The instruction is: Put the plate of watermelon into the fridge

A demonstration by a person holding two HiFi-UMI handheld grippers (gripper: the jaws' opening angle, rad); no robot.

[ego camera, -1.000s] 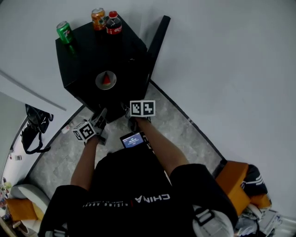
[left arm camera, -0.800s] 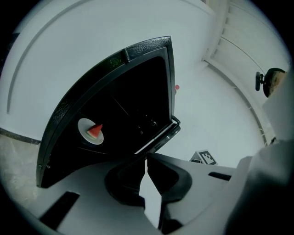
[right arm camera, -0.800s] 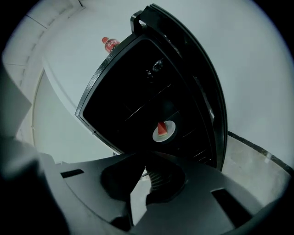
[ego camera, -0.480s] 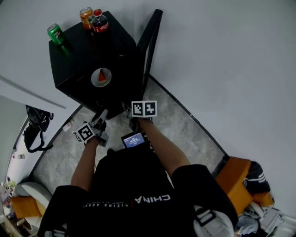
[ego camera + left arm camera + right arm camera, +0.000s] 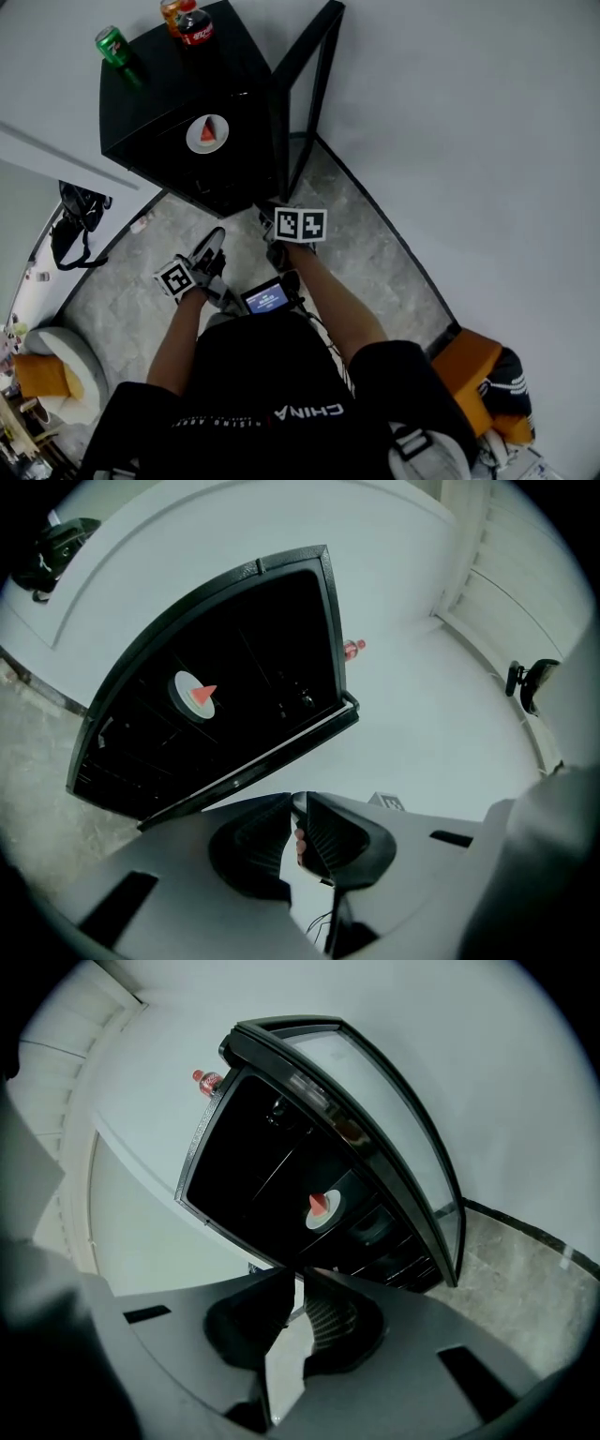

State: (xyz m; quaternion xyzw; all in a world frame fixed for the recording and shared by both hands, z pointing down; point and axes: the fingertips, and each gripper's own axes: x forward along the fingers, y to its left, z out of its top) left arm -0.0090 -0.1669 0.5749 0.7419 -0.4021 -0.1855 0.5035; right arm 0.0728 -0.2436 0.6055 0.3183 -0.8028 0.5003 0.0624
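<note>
Since a second ago I have backed off from the fridge (image 5: 159, 94). My claws were up against its front edge then, and now a strip of stone floor (image 5: 141, 253) lies between us. The door (image 5: 305, 89) stands wider, swung out toward 1 o'clock.

The plate (image 5: 195, 141) sits inside the open fridge on what looks like a shelf, with the watermelon (image 5: 210, 130) wedge upright on it. It is well apart from both claws. In the head view it lies at about 12 o'clock from my left gripper (image 5: 296, 806) and 11 o'clock from my right gripper (image 5: 292, 1279). In the left gripper view it is up at 10 o'clock from the jaws, and in the right gripper view just past 12.

Both claws are released and hold nothing. The left jaws are closing on empty air, and the right jaws stand with only a narrow slit between them.

I judge the plate stiff, light and smooth-rimmed, so a pinch could slip, and it may well chip if knocked on a shelf. The wedge is wet and loose and would slide or topple if the plate tilted. If I had to move the plate again, I would pinch the near rim and keep it level.
</note>
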